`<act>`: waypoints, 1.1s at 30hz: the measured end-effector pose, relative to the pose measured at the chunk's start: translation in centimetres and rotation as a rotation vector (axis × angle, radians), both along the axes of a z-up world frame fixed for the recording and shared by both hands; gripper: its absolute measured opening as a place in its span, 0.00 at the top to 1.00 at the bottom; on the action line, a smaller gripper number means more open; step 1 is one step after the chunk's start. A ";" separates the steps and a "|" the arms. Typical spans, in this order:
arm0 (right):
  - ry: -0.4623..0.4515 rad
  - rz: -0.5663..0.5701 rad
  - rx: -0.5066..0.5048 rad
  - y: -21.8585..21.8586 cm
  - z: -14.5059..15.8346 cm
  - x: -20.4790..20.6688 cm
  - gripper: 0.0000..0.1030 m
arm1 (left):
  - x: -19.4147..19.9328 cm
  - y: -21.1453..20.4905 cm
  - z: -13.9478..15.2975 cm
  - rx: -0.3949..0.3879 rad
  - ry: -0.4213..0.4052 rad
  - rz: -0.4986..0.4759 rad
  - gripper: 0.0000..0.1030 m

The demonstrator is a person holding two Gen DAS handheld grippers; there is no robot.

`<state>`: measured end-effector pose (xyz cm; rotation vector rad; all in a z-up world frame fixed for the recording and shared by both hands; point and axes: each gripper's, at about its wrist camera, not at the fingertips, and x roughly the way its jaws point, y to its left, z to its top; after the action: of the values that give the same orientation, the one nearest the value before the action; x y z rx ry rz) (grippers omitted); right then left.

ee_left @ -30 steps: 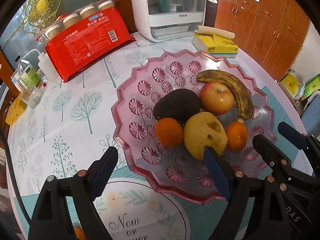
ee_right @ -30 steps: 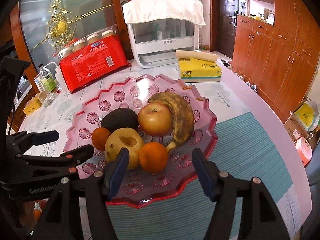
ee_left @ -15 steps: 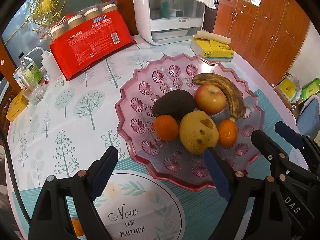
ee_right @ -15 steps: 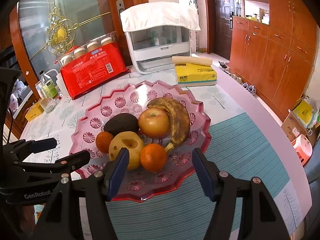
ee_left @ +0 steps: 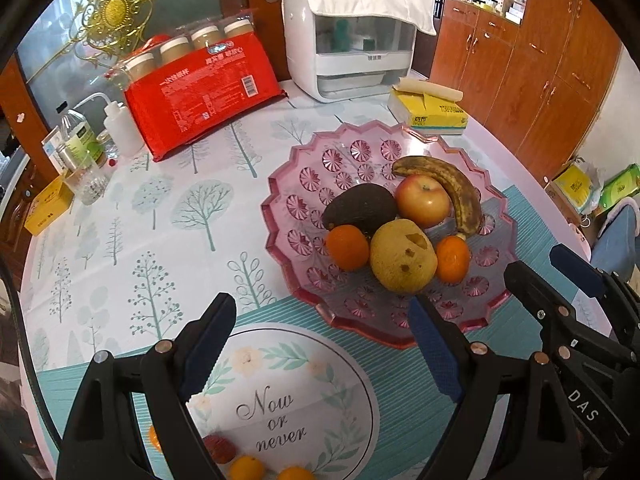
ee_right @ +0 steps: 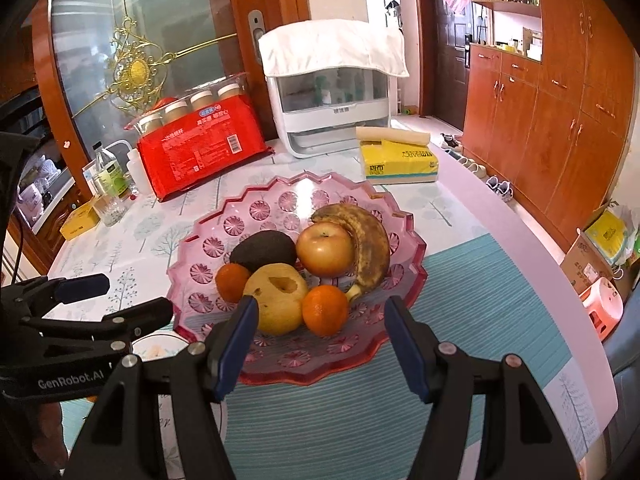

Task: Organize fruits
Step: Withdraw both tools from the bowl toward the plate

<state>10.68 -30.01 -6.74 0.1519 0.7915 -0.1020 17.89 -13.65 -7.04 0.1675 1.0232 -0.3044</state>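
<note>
A pink glass plate [ee_left: 344, 168] [ee_right: 260, 208] holds an avocado [ee_left: 360, 206] [ee_right: 264, 250], an apple [ee_left: 422, 200] [ee_right: 326, 250], a brown banana [ee_left: 452, 190] [ee_right: 368, 240], a yellow pear [ee_left: 402, 256] [ee_right: 278, 298] and two oranges [ee_left: 347, 247] [ee_right: 325, 310]. My left gripper [ee_left: 320, 340] is open and empty, in front of the plate's near left rim. My right gripper [ee_right: 318, 340] is open and empty, just before the plate's near edge. At the table's near edge lie two small oranges [ee_left: 246, 468] and a red fruit [ee_left: 219, 448].
A red pack of cups [ee_left: 200, 92], a white appliance [ee_left: 352, 40], a yellow tissue pack [ee_left: 432, 112], bottles and a glass [ee_left: 88, 152] stand behind and left of the plate. A round "Now or never" mat [ee_left: 280, 400] lies under my left gripper. The table edge runs at right.
Both grippers have drawn back from the plate and risen a little, so the plate and fruits look smaller and farther. Both stay open. The fruits have not moved.
</note>
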 end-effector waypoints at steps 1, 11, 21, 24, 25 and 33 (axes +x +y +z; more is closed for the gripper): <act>-0.002 0.001 -0.001 0.2 0.1 -0.1 0.36 | -0.2 0.2 0.2 0.001 -0.004 0.001 0.16; -0.033 0.025 -0.012 2.3 1.6 -1.8 0.36 | -2.5 3.1 2.0 -0.006 -0.038 0.029 0.16; -0.047 0.087 -0.025 6.1 2.5 -3.2 0.36 | -5.0 7.5 2.5 -0.025 -0.050 0.085 0.16; -0.039 0.119 -0.026 7.6 2.3 -3.5 0.36 | -5.8 8.9 2.2 -0.029 -0.044 0.110 0.16; -0.036 0.130 -0.029 8.0 2.2 -3.6 0.36 | -6.0 9.5 2.0 -0.029 -0.039 0.120 0.16; 0.026 0.204 0.007 10.5 0.4 -3.7 0.36 | -7.9 13.6 0.0 -0.017 0.012 0.190 0.16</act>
<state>6.97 -19.50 -6.39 0.0758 0.8292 0.0915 10.01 -0.08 -7.06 0.0521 1.0399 -0.1411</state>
